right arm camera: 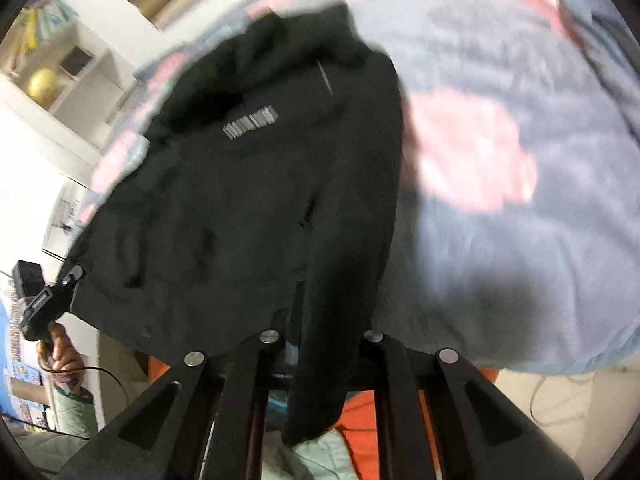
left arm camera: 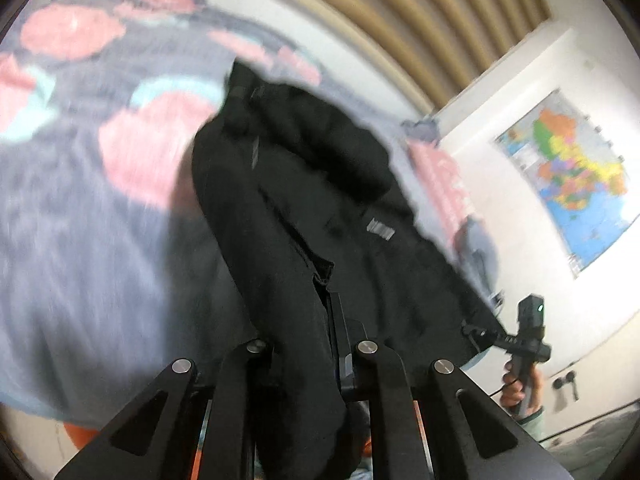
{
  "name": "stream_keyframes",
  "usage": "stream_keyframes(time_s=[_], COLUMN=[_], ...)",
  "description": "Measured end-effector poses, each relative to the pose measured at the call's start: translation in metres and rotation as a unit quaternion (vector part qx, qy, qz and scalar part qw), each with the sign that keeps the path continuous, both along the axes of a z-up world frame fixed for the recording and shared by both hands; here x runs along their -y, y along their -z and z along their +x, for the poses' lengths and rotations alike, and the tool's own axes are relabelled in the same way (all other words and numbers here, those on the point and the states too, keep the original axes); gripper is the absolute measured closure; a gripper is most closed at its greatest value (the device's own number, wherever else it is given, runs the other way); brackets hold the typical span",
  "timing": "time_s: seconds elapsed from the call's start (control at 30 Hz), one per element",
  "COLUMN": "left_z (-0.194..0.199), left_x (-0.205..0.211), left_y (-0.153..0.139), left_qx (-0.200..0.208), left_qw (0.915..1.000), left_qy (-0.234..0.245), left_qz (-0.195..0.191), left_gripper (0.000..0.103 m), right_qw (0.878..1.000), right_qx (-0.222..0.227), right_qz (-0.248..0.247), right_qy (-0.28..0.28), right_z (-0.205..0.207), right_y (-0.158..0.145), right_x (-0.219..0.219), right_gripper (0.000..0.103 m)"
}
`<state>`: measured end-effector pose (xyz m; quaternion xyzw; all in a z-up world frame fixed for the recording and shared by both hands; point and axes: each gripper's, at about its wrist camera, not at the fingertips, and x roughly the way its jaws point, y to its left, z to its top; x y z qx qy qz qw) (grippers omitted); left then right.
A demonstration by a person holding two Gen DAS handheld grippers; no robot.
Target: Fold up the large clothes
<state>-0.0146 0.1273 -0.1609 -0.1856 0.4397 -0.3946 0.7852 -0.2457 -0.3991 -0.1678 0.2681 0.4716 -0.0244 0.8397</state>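
Left gripper [left arm camera: 320,320] clamped on black jacket [left arm camera: 320,184] hem; jacket held up, spread over blue-and-pink bed blanket [left arm camera: 80,160]. Right gripper [right arm camera: 298,320] clamped on opposite hem corner. Frames motion-blurred.

Left tongs [left arm camera: 320,344]: matte black linkage arms w/ triangular cut-outs, four round silver pivot screws across the front. Right tongs [right arm camera: 320,340]: same build, black arms, four silver screws, same cut-outs. Seen from the other side, each unit is a black pistol-style handle w/ a boxy black camera block on top; the right one shows a small green light. Right hand [left arm camera: 518,388]: bare skin, pale green quilted sleeve cuff. Left hand [right arm camera: 60,350]: bare skin, same pale green quilted sleeve, thin black cable trailing from the handle.
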Motion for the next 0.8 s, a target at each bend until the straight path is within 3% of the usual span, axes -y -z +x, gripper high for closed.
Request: stream_keyframes(time_s=[0.3, 0.43, 0.67, 0.8], left_z=[0.04, 0.062, 0.128, 0.185], left_x=[0.003, 0.006, 0.036, 0.065], left_y=[-0.05, -0.075, -0.11, -0.115], left_qx=[0.035, 0.065, 0.112, 0.107], left_qw=[0.997, 0.9949, 0.9902, 0.9891], left_qy=[0.002, -0.007, -0.035, -0.07], left_qz=[-0.069, -0.076, -0.076, -0.073], left_gripper=[0.09, 0.09, 0.088, 0.087], right_qw=[0.996, 0.992, 0.984, 0.982], right_qx=[0.088, 0.124, 0.165, 0.176], right_qz=[-0.014, -0.037, -0.064, -0.058], right_qy=[-0.002, 0.004, 0.025, 0.046], right_z=[0.019, 0.038, 0.105, 0.167], right_y=[-0.08, -0.112, -0.162, -0.176], right_x=[0.022, 0.036, 0.066, 0.09], right_gripper=[0.09, 0.09, 0.09, 0.09])
